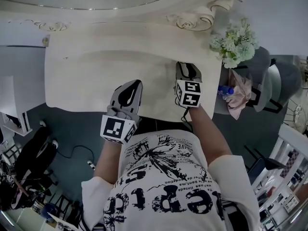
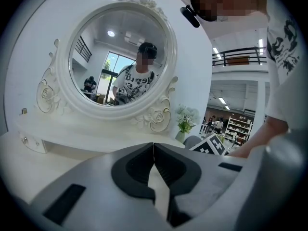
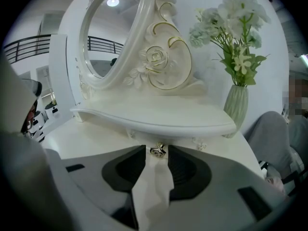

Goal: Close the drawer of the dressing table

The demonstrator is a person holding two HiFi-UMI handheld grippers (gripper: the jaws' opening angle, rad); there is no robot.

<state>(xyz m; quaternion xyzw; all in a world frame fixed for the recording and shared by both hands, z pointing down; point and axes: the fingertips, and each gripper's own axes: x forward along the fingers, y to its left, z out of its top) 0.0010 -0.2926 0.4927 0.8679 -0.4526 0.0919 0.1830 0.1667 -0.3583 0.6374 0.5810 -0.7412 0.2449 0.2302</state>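
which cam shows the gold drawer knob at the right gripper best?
Right gripper view: the gold knob sits between the right gripper's open jaws, under the shelf. Head view: the gripper covers it. Left gripper view: not in frame.

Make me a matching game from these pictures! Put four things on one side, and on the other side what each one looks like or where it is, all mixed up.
Things:
1. left tool
2. right tool
3. flowers
4. mirror

Descriptions:
A. standing in a pale green vase
B. jaws apart, with the gold knob between them
C. round, in a white carved frame
D. jaws together, nothing between them

Right pairs: 1-D, 2-B, 3-A, 4-C.
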